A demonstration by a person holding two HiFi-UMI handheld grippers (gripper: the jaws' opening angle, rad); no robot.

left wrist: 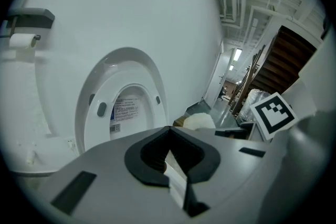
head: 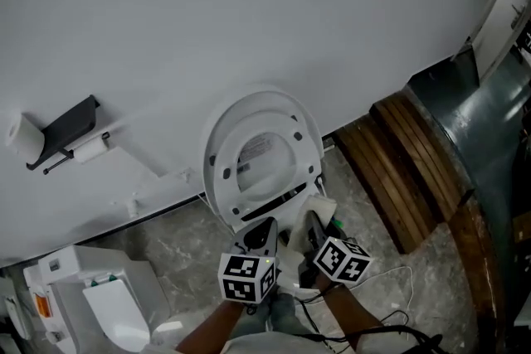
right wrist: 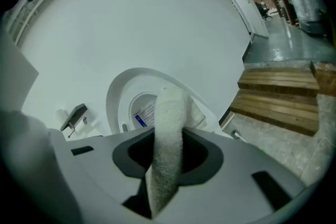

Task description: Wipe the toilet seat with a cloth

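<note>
Two grippers sit close side by side at the bottom of the head view, just in front of the toilet. The left gripper (head: 265,230) has its jaws shut tight together, and its own view shows nothing held between them (left wrist: 169,153). The right gripper (head: 313,226) has its jaws closed on a white fluffy cloth (right wrist: 168,139). The cloth stands up out of the jaws in a thick strip and bends over a little at the top. In the head view the cloth (head: 320,206) pokes out past the tip of the right gripper, near the right edge of the toilet. It also shows as a pale lump (left wrist: 199,121) in the left gripper view. The toilet seat (head: 217,172) is lifted up and leans back toward the white wall, so its underside with small grey bumps faces the grippers. Behind the ring is the lid, which has a printed label (head: 255,150) on it. I cannot tell if the cloth touches the seat. On the wall to the left is a dark paper holder (head: 65,127) with a white roll (head: 91,150) under it. Brown wooden planks (head: 406,170) lie on the stone floor to the right of the toilet. A white box (head: 108,294) stands on the floor at the bottom left.
</note>
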